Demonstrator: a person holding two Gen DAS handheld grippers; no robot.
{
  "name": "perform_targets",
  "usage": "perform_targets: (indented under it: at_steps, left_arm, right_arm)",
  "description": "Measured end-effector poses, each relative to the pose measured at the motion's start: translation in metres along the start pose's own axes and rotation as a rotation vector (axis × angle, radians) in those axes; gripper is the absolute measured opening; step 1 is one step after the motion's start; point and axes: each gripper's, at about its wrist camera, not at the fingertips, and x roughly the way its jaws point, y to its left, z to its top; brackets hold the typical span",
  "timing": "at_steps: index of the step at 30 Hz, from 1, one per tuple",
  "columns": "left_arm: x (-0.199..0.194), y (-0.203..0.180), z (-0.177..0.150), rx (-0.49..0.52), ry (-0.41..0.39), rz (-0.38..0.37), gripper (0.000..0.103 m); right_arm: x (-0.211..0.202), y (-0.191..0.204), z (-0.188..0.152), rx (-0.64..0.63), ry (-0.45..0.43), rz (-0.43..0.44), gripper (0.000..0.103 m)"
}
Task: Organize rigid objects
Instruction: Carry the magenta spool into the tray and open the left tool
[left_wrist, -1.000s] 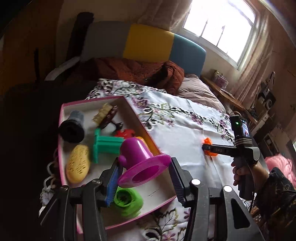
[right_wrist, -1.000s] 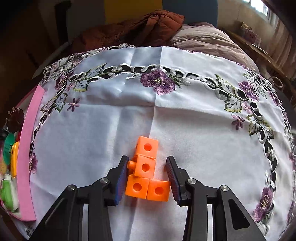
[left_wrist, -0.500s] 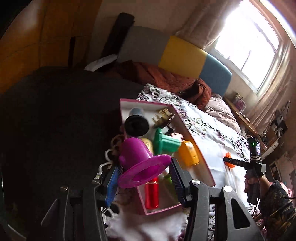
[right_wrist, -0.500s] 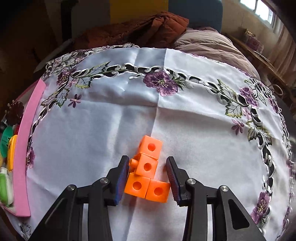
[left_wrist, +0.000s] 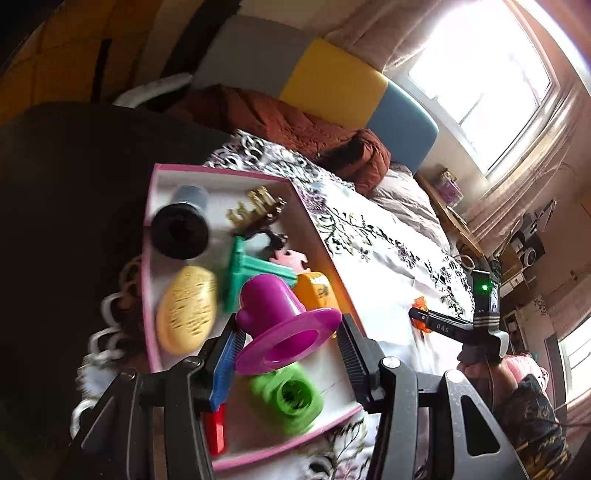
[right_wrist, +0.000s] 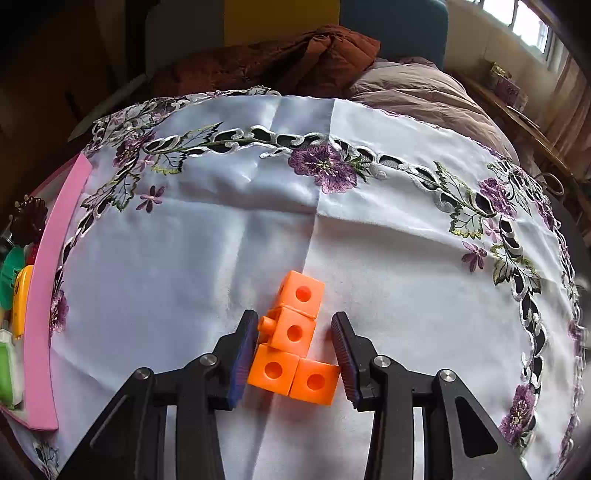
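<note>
- purple plastic funnel-shaped toy (left_wrist: 284, 325): clamped between the left gripper (left_wrist: 291, 343) pads, held above the pink-rimmed cardboard tray (left_wrist: 221, 173).
- orange plastic linked-cube piece (right_wrist: 293, 339): lies on the white embroidered cloth (right_wrist: 388, 258), between the right gripper (right_wrist: 295, 347) jaws; pads appear to touch it, contact unclear.

A magenta funnel-shaped toy (left_wrist: 284, 325), a green ring (left_wrist: 291, 400) and a yellow oval (left_wrist: 186, 308) sit against the pink-rimmed tray (left_wrist: 255, 173), while orange cubes (right_wrist: 295, 339) lie on white cloth (right_wrist: 184, 266) embroidered with purple flowers.
</note>
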Motion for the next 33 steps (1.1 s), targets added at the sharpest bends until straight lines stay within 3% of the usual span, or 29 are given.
perform_targets:
  at_steps: [8, 12, 20, 27, 33]
  left_arm:
    - [0.051, -0.007, 0.007, 0.025, 0.077, 0.056, 0.052]
    - [0.056, -0.004, 0.004, 0.017, 0.1, 0.074, 0.054]
    - [0.026, -0.003, -0.002, 0.036, 0.04, 0.099, 0.056]
    - [-0.008, -0.005, -0.008, 0.078, -0.039, 0.232, 0.056]
    - [-0.035, -0.002, -0.014, 0.093, -0.093, 0.298, 0.056]
  right_arm:
    - [0.0, 0.0, 0.001, -0.005, 0.001, 0.001, 0.041]
    - [0.0, 0.0, 0.001, -0.005, 0.001, 0.002, 0.041]
    - [0.0, 0.001, 0.001, -0.008, 0.0, 0.0, 0.041]
    - [0.0, 0.002, 0.001, -0.018, -0.003, -0.004, 0.041]
    - [0.0, 0.003, 0.0, -0.025, -0.012, -0.011, 0.041]
